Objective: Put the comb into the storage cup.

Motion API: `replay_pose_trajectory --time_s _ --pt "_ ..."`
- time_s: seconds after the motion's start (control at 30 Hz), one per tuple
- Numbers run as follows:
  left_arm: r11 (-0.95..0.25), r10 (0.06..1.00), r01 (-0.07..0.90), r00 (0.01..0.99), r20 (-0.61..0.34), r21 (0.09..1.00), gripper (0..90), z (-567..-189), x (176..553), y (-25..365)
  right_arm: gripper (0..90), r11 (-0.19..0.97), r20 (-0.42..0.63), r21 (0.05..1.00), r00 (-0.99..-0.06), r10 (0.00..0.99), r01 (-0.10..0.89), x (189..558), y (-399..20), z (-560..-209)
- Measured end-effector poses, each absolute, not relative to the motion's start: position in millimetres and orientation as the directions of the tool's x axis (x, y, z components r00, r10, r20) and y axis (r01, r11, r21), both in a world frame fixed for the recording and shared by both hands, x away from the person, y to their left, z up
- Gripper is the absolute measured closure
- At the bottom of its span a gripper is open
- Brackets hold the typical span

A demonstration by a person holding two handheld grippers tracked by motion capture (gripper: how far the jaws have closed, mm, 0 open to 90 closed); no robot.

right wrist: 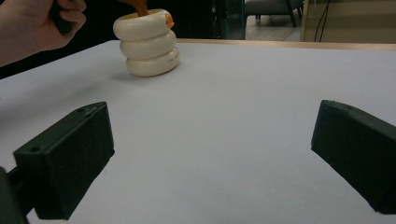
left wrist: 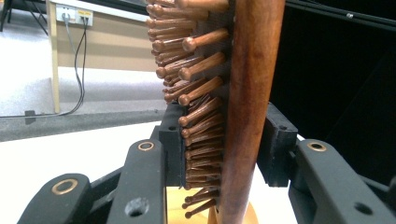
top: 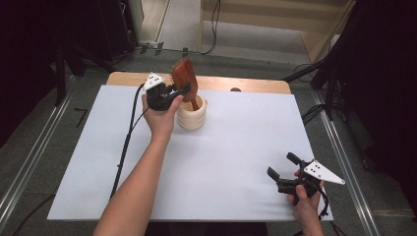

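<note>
Left gripper [top: 183, 90] clamped brush [top: 185, 76], handle in cup [top: 192, 116]; best lowered straight. Right gripper [top: 281, 171] gaped, idle.

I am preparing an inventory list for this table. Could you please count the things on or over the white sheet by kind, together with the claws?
Wooden hairbrush: 1, clamped in the left claw, handle end in the holder
Cream ribbed holder: 1
Claws: 2, the left one shut on the brush and the right claw open with nothing between its jaws
Total: 4
</note>
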State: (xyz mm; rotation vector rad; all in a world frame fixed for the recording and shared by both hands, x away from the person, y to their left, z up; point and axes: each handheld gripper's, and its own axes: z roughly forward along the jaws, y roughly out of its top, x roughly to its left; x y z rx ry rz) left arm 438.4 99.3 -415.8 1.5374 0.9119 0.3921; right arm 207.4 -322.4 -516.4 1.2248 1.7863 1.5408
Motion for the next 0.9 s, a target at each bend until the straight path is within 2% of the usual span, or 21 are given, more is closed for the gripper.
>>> replay_pose_trajectory --time_s 0.9 --pt "0.099 0.723 0.368 0.611 -0.321 0.924 60.3 -430.4 442.7 101.9 0.0 -0.028 0.185 0.949 -0.488 0.853 0.313 207.6 -321.0 -516.4"
